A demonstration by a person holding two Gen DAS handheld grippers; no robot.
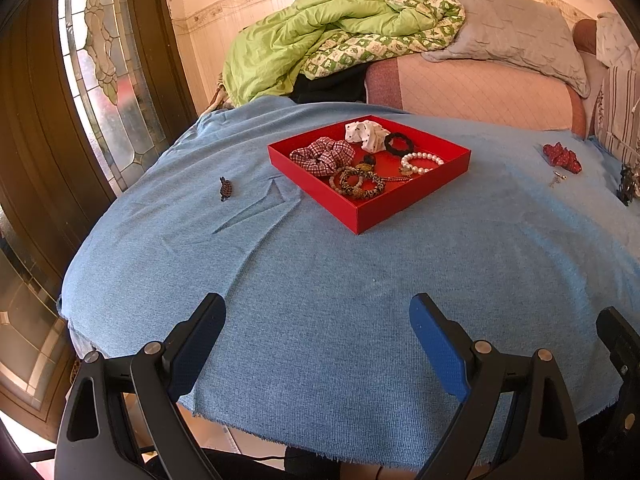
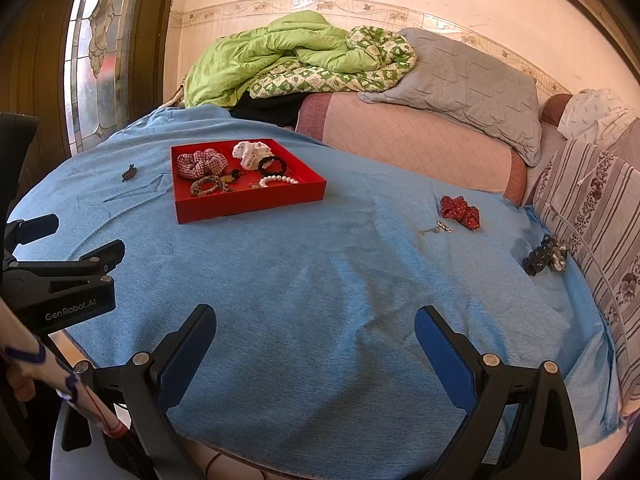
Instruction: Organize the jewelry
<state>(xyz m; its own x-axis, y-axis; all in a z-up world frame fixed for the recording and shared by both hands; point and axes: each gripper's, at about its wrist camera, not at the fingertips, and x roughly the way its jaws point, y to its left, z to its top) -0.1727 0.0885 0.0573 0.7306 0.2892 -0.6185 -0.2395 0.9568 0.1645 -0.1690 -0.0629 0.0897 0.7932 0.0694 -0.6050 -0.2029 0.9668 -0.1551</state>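
Note:
A red tray (image 1: 312, 184) (image 2: 248, 202) sits on the blue cloth and holds a plaid scrunchie (image 1: 322, 155), a white scrunchie (image 1: 366, 134), a black hair tie (image 1: 399, 144), a pearl bracelet (image 1: 422, 162) and beaded bracelets (image 1: 360, 184). A small dark clip (image 1: 226, 189) (image 2: 129, 173) lies left of the tray. A red scrunchie (image 2: 460, 212) (image 1: 562, 158), a small metal piece (image 2: 436, 229) and a dark clip (image 2: 546, 260) lie at the right. My left gripper (image 1: 318, 312) and right gripper (image 2: 316, 322) are open and empty near the front edge.
The blue cloth (image 1: 320, 280) covers a round table. Behind it a pink bed (image 2: 400, 144) carries a green quilt (image 2: 280, 48) and a grey pillow (image 2: 472, 80). A glass door (image 1: 100, 60) stands at the left. Striped cushions (image 2: 600, 208) are at the right.

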